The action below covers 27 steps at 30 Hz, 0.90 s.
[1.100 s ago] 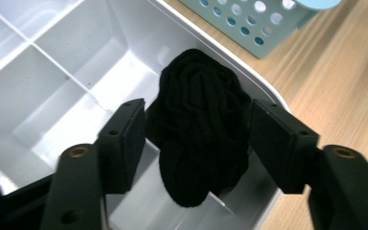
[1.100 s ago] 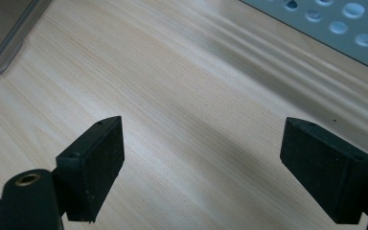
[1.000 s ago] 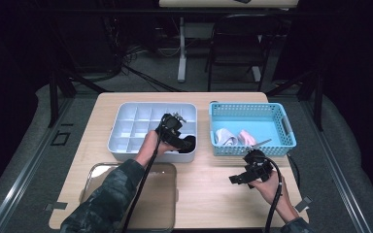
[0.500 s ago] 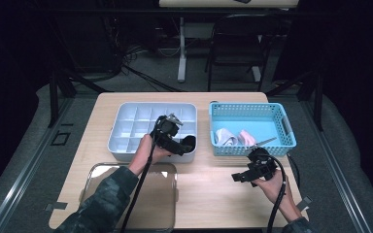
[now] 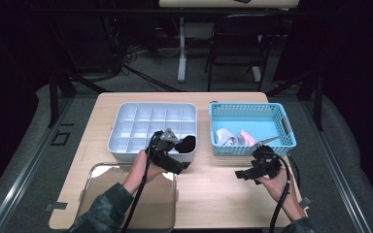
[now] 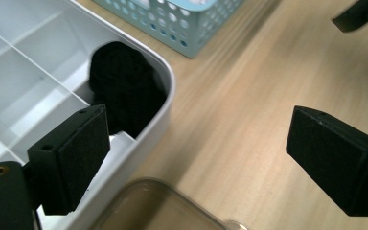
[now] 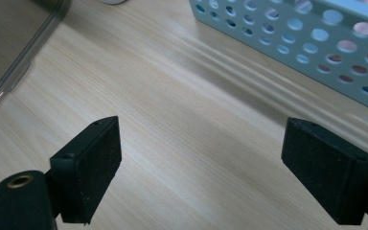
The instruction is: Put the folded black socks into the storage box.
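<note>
The black rolled sock of soft knitted cloth (image 5: 188, 143) lies in the corner compartment of the white plastic organiser tray with many square compartments (image 5: 126, 127), the corner that is nearest to the blue basket and to the person's edge of the table. In the left gripper view the sock (image 6: 124, 86) is beyond the jaws and a little to the side of the one jaw; it is not between them and no pad touches it. It is a rounded bundle, so I cannot tell a clear long axis or which way it points.

The left gripper (image 5: 167, 155) is just beside this tray corner, over the near rim. Its jaws have just been opening and now they stand wide with nothing between them. The other compartments of the tray that can be seen are bare.

To the right of the tray stands the light blue plastic basket with round holes in the walls (image 5: 281, 119). Inside it lie a white folded cloth piece (image 5: 225, 137) and a pink folded cloth piece (image 5: 246, 137), side by side near its front wall.

The right gripper (image 5: 252, 172) is held over the light wooden table (image 5: 213, 194), near the front of the basket, and its jaws are wide apart and hold nothing.

A clear plastic lid (image 5: 102, 194) lies flat at the near left part of the table, just in front of the tray.
</note>
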Tool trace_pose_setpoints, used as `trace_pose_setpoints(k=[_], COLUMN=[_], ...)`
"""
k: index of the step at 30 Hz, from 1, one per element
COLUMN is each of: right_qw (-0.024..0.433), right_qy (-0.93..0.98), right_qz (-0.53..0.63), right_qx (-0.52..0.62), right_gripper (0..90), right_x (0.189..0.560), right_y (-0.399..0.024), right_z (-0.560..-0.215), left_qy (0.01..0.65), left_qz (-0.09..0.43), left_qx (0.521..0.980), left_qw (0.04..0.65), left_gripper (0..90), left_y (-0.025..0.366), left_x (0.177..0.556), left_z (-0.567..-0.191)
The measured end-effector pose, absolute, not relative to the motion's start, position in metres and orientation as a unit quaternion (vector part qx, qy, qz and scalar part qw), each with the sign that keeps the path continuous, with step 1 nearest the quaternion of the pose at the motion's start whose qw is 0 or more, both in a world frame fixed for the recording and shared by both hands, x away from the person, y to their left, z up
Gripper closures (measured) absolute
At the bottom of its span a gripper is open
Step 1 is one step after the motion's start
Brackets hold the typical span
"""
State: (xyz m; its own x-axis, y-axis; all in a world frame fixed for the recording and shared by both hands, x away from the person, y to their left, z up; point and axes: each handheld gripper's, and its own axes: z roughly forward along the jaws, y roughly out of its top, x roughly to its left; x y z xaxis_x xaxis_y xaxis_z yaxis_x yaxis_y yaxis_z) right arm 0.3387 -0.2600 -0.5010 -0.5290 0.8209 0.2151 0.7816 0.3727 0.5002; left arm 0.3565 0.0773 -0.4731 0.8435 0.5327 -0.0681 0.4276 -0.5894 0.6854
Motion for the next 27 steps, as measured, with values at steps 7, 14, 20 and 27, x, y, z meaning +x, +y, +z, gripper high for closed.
trace_pose_setpoints(k=[7, 14, 20, 27], right_qw=[0.041, 0.047, 0.056, 0.060], right_qy=[0.825, 0.825, 0.824, 0.828], right_qz=[0.289, 0.298, 0.300, 0.293], right_qx=[0.484, 0.479, 0.477, 0.474], right_gripper=[9.7, 8.4, 6.3, 2.9], right_x=[0.340, 0.344, 0.347, 0.355], right_y=[-0.263, -0.264, -0.264, -0.263], right_z=[-0.493, -0.485, -0.477, -0.470], left_qy=[0.257, 0.238, 0.233, 0.232], left_qz=[0.064, 0.072, 0.066, 0.053], left_qx=[0.890, 0.898, 0.898, 0.898], left_qw=[0.371, 0.363, 0.368, 0.369], left_gripper=[4.1, 1.1, 0.1, 0.1], left_y=[0.074, 0.068, 0.066, 0.067], left_x=[0.335, 0.323, 0.318, 0.316], left_z=[-0.482, -0.490, -0.497, -0.505])
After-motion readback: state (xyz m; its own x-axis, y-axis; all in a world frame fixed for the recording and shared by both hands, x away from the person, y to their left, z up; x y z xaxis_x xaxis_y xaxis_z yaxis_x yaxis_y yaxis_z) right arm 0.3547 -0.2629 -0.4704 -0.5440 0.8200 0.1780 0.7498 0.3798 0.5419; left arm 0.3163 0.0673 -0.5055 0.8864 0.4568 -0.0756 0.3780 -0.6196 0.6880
